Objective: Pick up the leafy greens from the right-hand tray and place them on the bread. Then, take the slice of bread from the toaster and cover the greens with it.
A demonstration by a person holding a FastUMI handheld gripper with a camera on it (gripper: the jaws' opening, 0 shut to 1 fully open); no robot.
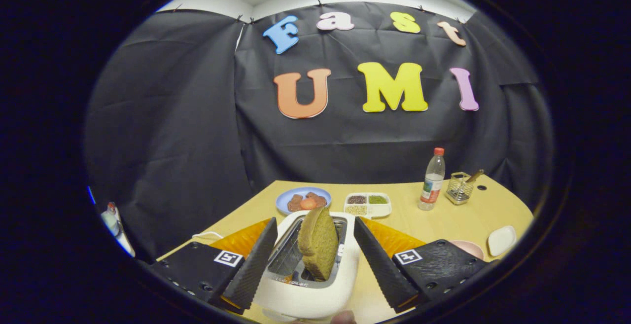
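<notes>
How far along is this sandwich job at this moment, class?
Done: cannot be told, since neither the greens nor the base bread can be checked here. In hand: the gripper is open, fingers either side of the bread slice standing in the toaster, not pressing it. Left: grip the slice, lift it and cover the greens.

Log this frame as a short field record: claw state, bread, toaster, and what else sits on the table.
claw: open, fingers spread either side of the toaster, touching nothing
bread: one brownish slice standing tilted in the toaster slot, between the fingers
toaster: white, on the tan table
beyond toaster: blue plate with food; white divided tray with grains
further right: plastic bottle with red cap, wire holder, small white dish
task stage: bread not yet gripped
</notes>
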